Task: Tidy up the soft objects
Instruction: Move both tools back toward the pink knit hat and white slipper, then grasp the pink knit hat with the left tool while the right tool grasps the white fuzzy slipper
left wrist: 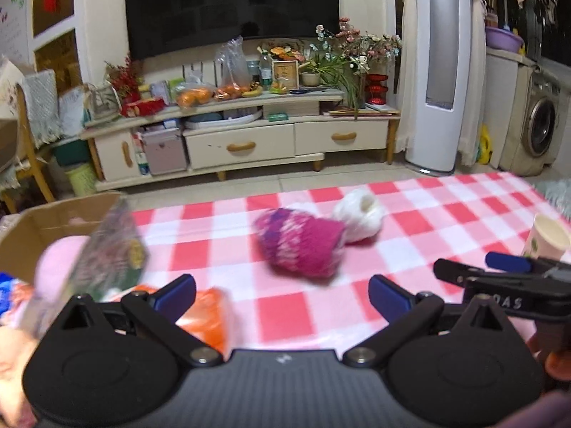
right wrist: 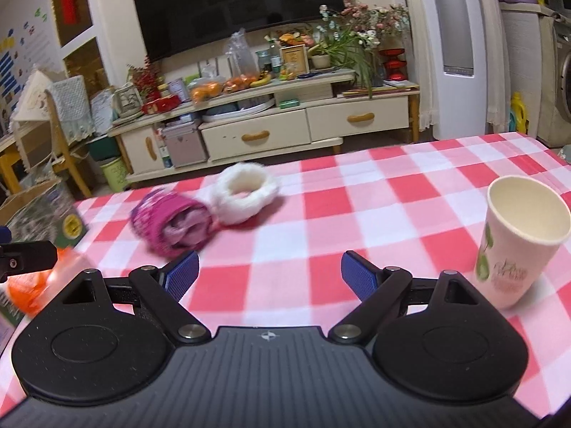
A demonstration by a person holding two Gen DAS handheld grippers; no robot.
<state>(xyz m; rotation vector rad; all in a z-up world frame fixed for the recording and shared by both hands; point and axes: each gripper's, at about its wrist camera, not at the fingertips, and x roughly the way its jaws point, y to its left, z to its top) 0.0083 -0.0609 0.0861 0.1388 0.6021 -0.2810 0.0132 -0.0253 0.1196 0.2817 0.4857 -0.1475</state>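
A magenta knitted hat (left wrist: 303, 246) (right wrist: 173, 223) lies on the red-and-white checked tablecloth (left wrist: 428, 207) (right wrist: 357, 196), touching a white fluffy ring (left wrist: 360, 217) (right wrist: 244, 192) behind it. My left gripper (left wrist: 282, 294) is open, low over the cloth, a short way in front of the hat. My right gripper (right wrist: 269, 274) is also open with nothing between its fingers, and its side shows at the right of the left wrist view (left wrist: 506, 278). An orange soft thing (left wrist: 210, 317) (right wrist: 30, 285) lies by the left fingers.
A cardboard box (left wrist: 64, 221) at the left holds a pink soft toy (left wrist: 57, 267) and other items. A paper cup (right wrist: 517, 239) (left wrist: 546, 239) stands at the right on the cloth. Beyond the table are a TV cabinet (left wrist: 242, 142) and a chair (right wrist: 60, 135).
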